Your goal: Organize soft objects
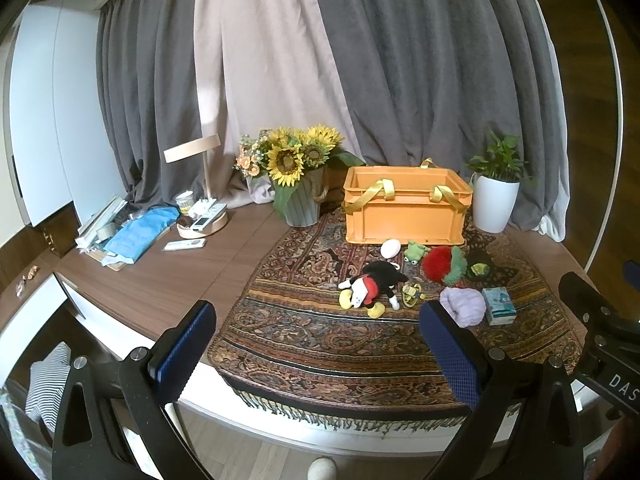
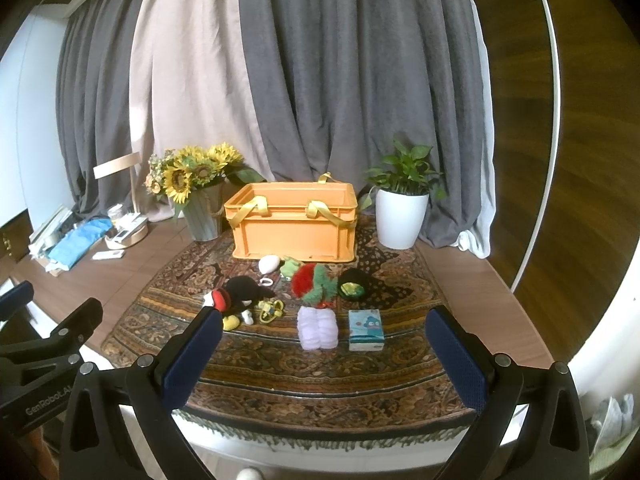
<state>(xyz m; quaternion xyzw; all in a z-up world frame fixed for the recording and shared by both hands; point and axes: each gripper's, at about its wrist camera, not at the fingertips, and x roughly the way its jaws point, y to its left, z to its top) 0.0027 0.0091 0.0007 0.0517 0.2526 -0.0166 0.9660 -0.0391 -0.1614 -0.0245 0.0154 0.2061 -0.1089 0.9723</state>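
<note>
A Mickey Mouse plush (image 1: 372, 286) lies on its side on the patterned rug (image 1: 304, 344) in front of the orange crate (image 1: 404, 210), its long axis running across the crate's front, yellow feet toward the camera. Other soft toys, a lilac bundle (image 2: 319, 328) and a tissue pack (image 2: 366, 330) lie beside it. The left gripper (image 1: 316, 344) and right gripper (image 2: 324, 354) hover at the rug's near edge, jaws wide apart and empty.

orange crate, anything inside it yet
Only the upper inner walls of the orange crate show, bare, with yellow straps draped over the rim. Its front wall hides the floor, so low contents cannot be ruled out.
</note>
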